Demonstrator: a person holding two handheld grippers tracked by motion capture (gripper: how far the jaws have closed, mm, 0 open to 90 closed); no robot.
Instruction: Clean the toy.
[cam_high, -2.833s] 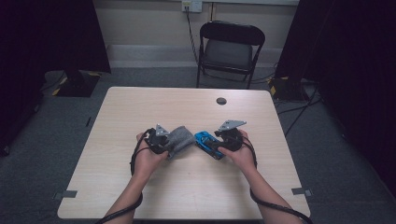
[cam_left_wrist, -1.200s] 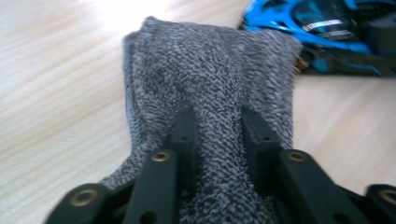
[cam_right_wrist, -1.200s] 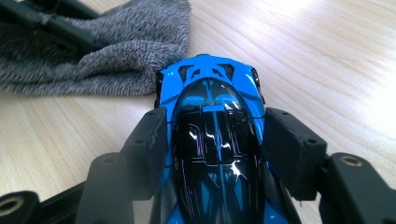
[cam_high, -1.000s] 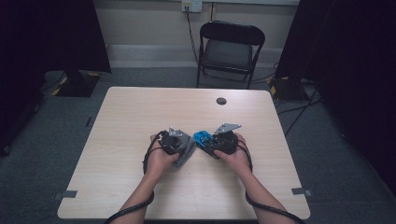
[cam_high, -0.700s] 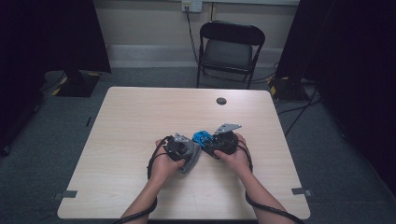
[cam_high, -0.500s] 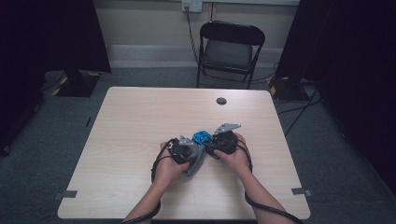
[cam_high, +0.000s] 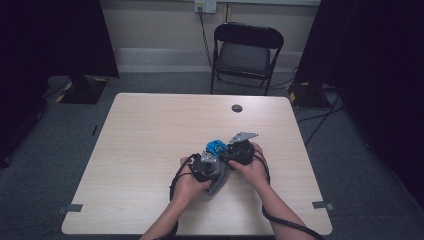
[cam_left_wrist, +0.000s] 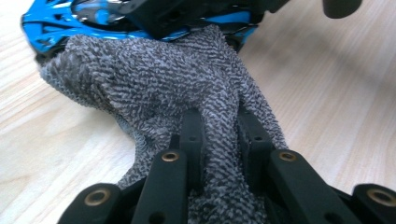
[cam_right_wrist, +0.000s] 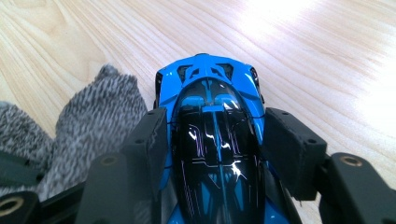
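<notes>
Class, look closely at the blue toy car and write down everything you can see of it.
The blue toy car is a glossy, plastic-looking sports model with a black canopy streaked by thin lines and dark vents at its far end. It sits lengthwise between the right gripper's black jaws, which clamp its sides above the pale wooden table. A grey knitted cloth, pinched by the left gripper, presses against one flank.

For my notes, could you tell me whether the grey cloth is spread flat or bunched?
Bunched: the grey cloth rises in folds, pinched in the left gripper.
</notes>
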